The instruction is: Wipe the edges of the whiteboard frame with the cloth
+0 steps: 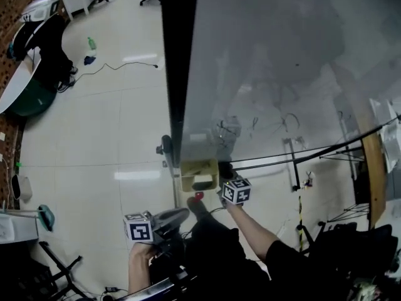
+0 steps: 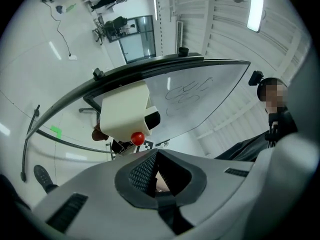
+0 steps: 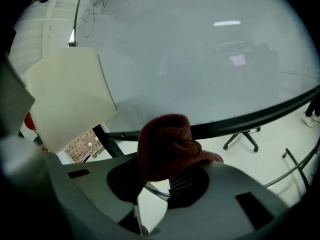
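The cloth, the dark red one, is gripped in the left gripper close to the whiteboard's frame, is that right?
Not quite. The dark red cloth is gripped in the right gripper, not the left gripper, as the right gripper view shows. It is close to the whiteboard's frame, as you say.

The cloth [image 3: 167, 144] is dark brownish red. The whiteboard [image 1: 269, 61] is pale grey with faint black scribbles, and its frame [image 1: 178, 61] is black. The box [image 2: 122, 111] is cream with a red knob [image 2: 137, 138]. The left cube [image 1: 139, 227] and right cube [image 1: 237, 190] bear black-and-white squares. The floor [image 1: 125, 118] is glossy white.
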A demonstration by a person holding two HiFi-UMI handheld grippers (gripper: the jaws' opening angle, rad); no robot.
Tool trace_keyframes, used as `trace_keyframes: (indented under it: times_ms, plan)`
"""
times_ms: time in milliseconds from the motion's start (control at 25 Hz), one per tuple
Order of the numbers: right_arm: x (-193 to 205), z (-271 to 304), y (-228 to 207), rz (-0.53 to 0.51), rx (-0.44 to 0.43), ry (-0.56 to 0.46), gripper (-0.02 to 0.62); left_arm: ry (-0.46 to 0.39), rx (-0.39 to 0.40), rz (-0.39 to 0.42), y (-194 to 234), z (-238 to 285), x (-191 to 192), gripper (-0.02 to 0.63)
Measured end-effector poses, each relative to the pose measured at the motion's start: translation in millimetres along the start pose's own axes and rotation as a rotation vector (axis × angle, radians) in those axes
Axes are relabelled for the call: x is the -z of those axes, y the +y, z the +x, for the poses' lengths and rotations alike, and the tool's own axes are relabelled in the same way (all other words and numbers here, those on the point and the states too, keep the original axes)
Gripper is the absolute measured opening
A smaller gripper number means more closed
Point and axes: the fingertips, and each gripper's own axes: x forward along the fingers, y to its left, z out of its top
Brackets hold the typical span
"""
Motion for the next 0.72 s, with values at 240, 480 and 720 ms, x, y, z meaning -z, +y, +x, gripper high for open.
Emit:
trace_keyframes:
  times_ms: [240, 480, 720]
  plan:
    - [-1.3, 8.8, 9.9, 0.068, 0.044, -0.107, 0.086, 0.103, 0.049, 0.017, -3.8, -24.9, 0.4, -0.005]
    - [2.9, 10.6, 20.1, 0.119, 0.040, -0.160, 0.086, 0.132, 0.049, 0.009, -3.7, -28.8, -1.4, -0.005]
    - [1.6, 16.9, 37.0, 0.143, -0.072, -0.211, 0.086, 0.136, -0.017, 0.002, 1.1, -18.7, -4.7, -0.003]
